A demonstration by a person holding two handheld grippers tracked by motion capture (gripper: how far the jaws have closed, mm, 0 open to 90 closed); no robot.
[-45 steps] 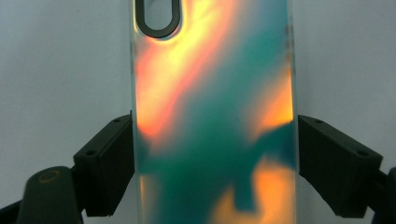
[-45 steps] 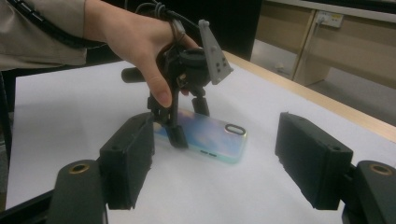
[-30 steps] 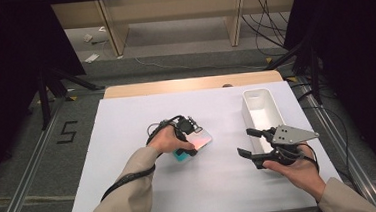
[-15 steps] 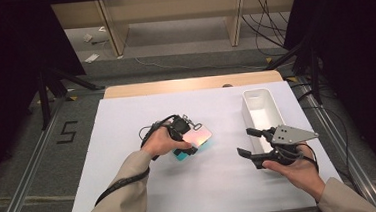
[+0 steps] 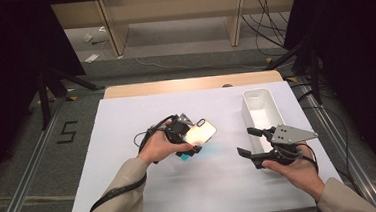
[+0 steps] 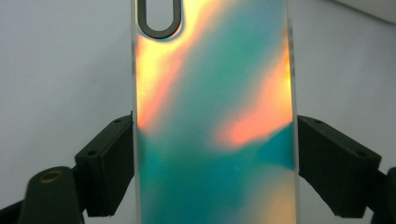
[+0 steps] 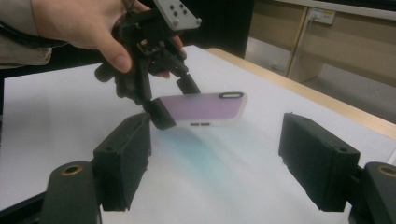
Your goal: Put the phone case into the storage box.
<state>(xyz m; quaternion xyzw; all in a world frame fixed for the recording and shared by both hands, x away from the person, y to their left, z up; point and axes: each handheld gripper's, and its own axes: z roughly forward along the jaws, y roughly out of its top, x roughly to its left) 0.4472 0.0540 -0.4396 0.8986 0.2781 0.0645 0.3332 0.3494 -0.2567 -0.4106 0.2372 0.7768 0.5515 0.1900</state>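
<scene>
Left tongs [image 7: 170,100] clamp a phone case [image 6: 215,116] above the white surface [image 5: 127,120], its lift clearest from the right tongs [image 5: 251,141], jaws apart.

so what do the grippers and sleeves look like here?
Both grippers are black with blocky rectangular jaws. The right gripper carries a grey three-cornered plate dotted with small holes; the left gripper has one too. A black cable trails along the left forearm. Both sleeves are beige.
</scene>
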